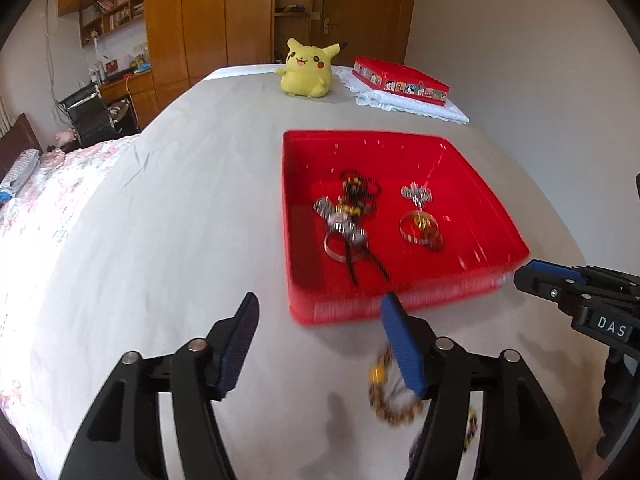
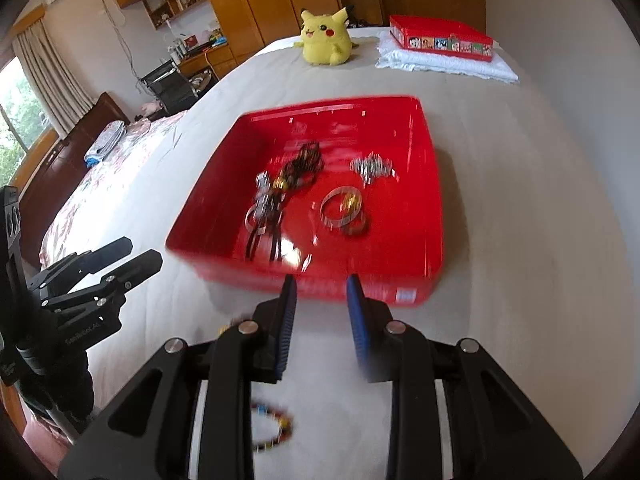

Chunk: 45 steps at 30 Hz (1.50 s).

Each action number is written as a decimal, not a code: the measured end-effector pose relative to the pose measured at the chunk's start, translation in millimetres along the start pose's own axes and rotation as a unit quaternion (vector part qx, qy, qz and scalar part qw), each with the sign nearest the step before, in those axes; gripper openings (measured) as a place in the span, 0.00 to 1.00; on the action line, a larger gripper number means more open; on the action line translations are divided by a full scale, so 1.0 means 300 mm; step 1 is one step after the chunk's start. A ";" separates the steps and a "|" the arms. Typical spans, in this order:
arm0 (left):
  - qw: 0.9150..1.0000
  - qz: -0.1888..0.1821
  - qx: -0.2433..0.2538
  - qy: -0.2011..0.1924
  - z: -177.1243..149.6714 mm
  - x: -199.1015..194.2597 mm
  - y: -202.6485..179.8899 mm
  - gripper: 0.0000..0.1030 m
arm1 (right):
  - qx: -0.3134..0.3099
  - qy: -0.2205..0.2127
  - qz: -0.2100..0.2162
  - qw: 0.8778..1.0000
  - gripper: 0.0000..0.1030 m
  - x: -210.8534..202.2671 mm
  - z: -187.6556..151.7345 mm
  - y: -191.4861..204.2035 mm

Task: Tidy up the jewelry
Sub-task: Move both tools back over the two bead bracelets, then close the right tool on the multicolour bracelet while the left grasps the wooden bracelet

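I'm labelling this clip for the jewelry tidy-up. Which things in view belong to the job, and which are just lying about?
Belong to the job:
red tray
jewelry in the tray
beaded bracelets on the bed
left gripper, open
right gripper, open

Lying about:
Pikachu plush
red tin on a white cloth

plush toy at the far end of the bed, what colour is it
Yellow, with red cheeks and black-tipped ears: the plush toy shows best in the right wrist view.

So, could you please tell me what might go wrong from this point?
The beaded bracelet lies partly under the left tongs, so closing blindly may miss it. A second bracelet sits beneath the right tongs, easy to overlook. The tray pieces already overlap and could tangle further.
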<state>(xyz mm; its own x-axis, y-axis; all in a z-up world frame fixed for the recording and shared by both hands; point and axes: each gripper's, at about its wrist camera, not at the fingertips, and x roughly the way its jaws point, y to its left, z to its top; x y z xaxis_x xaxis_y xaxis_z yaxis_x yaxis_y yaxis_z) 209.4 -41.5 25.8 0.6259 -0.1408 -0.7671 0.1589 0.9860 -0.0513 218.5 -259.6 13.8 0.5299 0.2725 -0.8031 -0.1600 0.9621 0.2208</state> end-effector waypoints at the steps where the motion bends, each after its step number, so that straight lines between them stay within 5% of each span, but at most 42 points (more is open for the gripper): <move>1: 1.000 0.000 0.000 -0.002 -0.020 -0.012 0.001 0.65 | 0.000 0.001 0.001 1.000 0.26 -0.005 -0.019 0.005; 17: 1.000 -0.008 -0.010 0.001 -0.226 -0.148 0.013 0.74 | -0.004 0.024 0.013 1.000 0.26 -0.050 -0.240 0.077; 24: 1.000 0.002 -0.017 0.020 -0.289 -0.145 0.051 0.79 | -0.005 0.062 0.015 0.998 0.26 -0.024 -0.317 0.110; 26: 0.999 0.002 -0.024 0.026 -0.316 -0.143 0.072 0.81 | -0.004 0.079 0.019 0.997 0.36 -0.007 -0.343 0.121; 36: 0.998 -0.001 -0.039 0.050 -0.404 -0.124 0.122 0.83 | 0.034 0.134 0.022 0.990 0.36 0.070 -0.410 0.147; 40: 0.998 0.001 -0.040 0.049 -0.415 -0.130 0.130 0.83 | 0.047 0.139 0.019 0.989 0.64 0.071 -0.404 0.158; 45: 0.998 0.002 -0.042 0.046 -0.409 -0.131 0.129 0.83 | 0.039 0.143 -0.002 0.989 0.52 0.095 -0.390 0.183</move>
<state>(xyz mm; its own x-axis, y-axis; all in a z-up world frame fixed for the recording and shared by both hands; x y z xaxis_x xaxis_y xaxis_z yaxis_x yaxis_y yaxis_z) 97.2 13.1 -24.6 0.5525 -0.1325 -0.8229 0.0907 0.9910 -0.0987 127.3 -200.5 -61.8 0.2720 0.2656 -0.9249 -0.0889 0.9640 0.2507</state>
